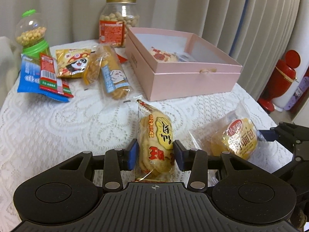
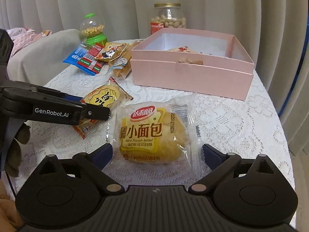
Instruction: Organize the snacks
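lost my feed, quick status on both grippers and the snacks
Left gripper straddling the rice cracker pack, grip unclear. Right gripper open around the mini bread. Pink box open, path clear.

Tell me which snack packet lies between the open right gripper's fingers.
The Mini French bread packet, clear wrapper with a yellow label, lies between the right gripper fingers. The rice cracker packet sits in the left gripper instead.
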A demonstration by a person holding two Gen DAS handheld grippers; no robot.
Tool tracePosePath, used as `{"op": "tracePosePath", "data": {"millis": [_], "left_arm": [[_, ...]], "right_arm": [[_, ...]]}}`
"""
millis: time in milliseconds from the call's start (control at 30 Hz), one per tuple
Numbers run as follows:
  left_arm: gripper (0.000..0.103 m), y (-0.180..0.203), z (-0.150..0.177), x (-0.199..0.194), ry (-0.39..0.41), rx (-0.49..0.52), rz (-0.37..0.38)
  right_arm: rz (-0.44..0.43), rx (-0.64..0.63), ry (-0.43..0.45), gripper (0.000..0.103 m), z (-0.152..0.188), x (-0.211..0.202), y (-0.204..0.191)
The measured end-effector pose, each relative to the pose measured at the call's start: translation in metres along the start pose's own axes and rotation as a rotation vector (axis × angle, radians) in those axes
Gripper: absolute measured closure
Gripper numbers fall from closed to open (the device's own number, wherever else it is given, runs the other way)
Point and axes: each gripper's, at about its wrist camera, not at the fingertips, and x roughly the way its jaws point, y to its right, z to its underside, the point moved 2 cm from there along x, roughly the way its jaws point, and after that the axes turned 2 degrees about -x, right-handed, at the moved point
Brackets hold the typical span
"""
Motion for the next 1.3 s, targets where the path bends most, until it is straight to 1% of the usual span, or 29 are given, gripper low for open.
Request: {"op": "tracePosePath", "data": {"millis": [133,367,533,633,700,767,933,1000,1067,1233,1300], "left_arm": [[0.058,0.002,0.003,0.001,0.017,0.011,-0.005],[0.058,0.004,0.004,0.001,0.014,0.026,-0.017],[0.058,0.006,0.007,-0.001,0.032,0.044,-0.02],[0.058,0.009,0.01,-0.002,0.033,0.062,-0.027],[0.058,0.009,0.011,-0.004,0.03,0.065,-0.025],[0.058,0.008,0.011,-0.005,0.03,0.057,-0.02],[0.058,0.002,0.009,-0.006,0.03,-0.003,-0.003],[0.058,0.001,0.009,-0.006,0.03,-0.015,0.002],[0.059,0.001,0.009,-0.006,0.028,-0.019,0.004],[0.059,0.001,0.008,-0.008,0.011,-0.01,-0.003],[0.059,-0.001,0.008,-0.009,0.005,-0.013,0.002]], "right_arm": [[0.011,-0.002,-0.003,0.002,-0.001,0.002,-0.002],[0.009,0.001,0.006,0.0,0.002,0.001,-0.004],[0.01,-0.015,-0.025,0.0,0.001,0.001,-0.007],[-0.015,-0.081,-0.061,0.0,0.0,0.001,-0.008],[-0.022,-0.089,-0.079,0.001,0.0,-0.003,-0.004],[0.02,-0.068,-0.075,0.001,-0.001,-0.008,0.006],[0.19,-0.022,-0.051,0.001,0.001,-0.023,0.038],[0.209,0.024,-0.045,0.001,0.0,-0.029,0.051],[0.178,0.094,-0.043,0.001,-0.001,-0.034,0.061],[-0.022,0.291,-0.075,0.001,-0.009,-0.022,0.07],[-0.066,0.33,-0.084,0.001,-0.015,-0.011,0.066]]}}
